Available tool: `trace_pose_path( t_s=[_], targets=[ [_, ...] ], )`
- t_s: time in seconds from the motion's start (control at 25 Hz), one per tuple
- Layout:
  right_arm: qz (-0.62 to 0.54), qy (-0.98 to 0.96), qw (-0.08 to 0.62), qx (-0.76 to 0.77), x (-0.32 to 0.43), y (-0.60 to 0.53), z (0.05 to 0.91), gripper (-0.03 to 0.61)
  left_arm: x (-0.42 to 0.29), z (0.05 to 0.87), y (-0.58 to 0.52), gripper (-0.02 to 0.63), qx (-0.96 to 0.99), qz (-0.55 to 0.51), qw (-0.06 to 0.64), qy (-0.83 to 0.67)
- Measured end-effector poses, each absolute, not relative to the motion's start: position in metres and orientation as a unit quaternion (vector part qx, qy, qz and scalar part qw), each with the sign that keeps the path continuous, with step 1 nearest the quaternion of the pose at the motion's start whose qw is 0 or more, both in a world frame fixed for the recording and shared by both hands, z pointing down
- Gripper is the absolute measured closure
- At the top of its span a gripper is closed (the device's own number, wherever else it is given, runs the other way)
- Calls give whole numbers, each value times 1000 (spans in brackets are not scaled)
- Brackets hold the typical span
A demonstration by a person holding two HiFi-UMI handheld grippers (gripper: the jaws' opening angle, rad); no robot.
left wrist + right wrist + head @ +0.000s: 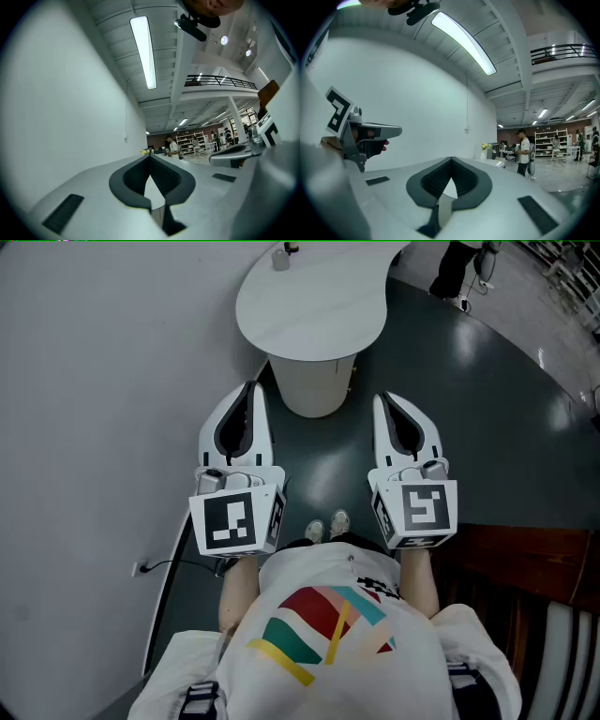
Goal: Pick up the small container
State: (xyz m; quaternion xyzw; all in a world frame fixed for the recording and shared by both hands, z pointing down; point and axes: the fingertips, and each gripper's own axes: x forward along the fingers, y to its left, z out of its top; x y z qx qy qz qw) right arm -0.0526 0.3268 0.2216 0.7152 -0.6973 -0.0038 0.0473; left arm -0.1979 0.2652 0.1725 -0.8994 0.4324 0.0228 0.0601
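The left gripper [252, 387] and right gripper [382, 399] are held level just short of the round white surface [319, 310], each with its jaws clenched on nothing. The small container [280, 257] stands at that surface's far edge.

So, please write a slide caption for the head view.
Person holds left gripper and right gripper, both shut and empty, before a white table bearing a small container at its far edge.
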Motion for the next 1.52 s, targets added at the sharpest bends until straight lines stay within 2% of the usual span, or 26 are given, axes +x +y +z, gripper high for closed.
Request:
trace_pose_path(
  t_s=[0.84, 1.52],
  targets=[
    [23, -719, 56, 692, -32, 316, 243, 567, -174, 197, 249, 597, -892, -9, 36, 451],
    [36, -721, 52, 690, -10, 308, 252, 568, -158, 194, 236, 597, -893, 9, 30, 450]
  ],
)
